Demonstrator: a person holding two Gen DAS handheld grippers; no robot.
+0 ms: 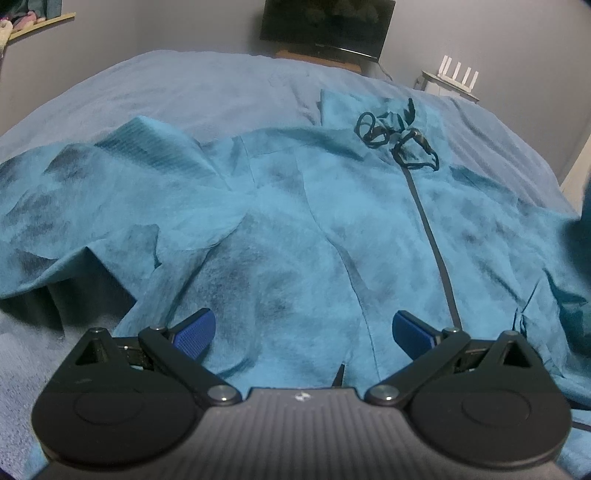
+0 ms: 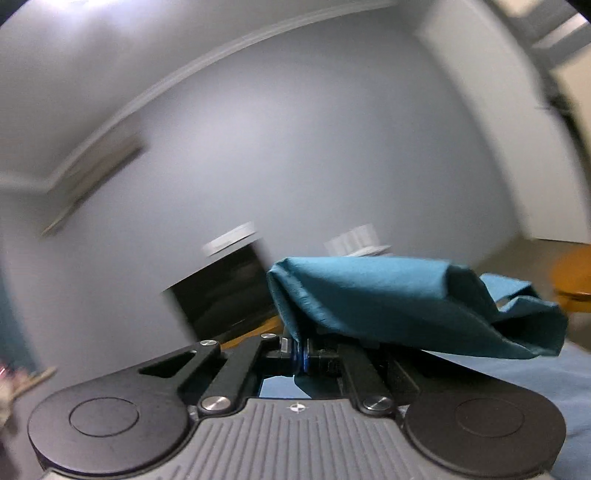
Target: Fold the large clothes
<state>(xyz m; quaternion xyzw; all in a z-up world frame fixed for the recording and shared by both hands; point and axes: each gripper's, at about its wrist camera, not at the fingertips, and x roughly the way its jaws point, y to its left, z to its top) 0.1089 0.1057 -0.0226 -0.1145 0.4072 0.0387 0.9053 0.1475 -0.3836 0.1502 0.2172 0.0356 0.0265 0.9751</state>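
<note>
A large teal zip-up jacket [image 1: 295, 221] lies spread on the blue bed [image 1: 184, 85], its dark zipper [image 1: 432, 243] running up to a tangle of dark drawstrings [image 1: 399, 136] at the collar. A sleeve with a ribbed cuff [image 1: 147, 136] lies bunched at the left. My left gripper [image 1: 301, 332] is open and empty, hovering just above the jacket's lower front. In the right wrist view my right gripper [image 2: 300, 356] is shut on a fold of the teal jacket fabric [image 2: 388, 295] and holds it lifted, tilted up toward the wall.
A dark TV [image 1: 325, 26] on a wooden stand sits beyond the bed's far edge. A white router [image 1: 458, 74] stands on a small shelf at the right. A shelf [image 1: 37, 22] hangs on the left wall. The right wrist view is blurred.
</note>
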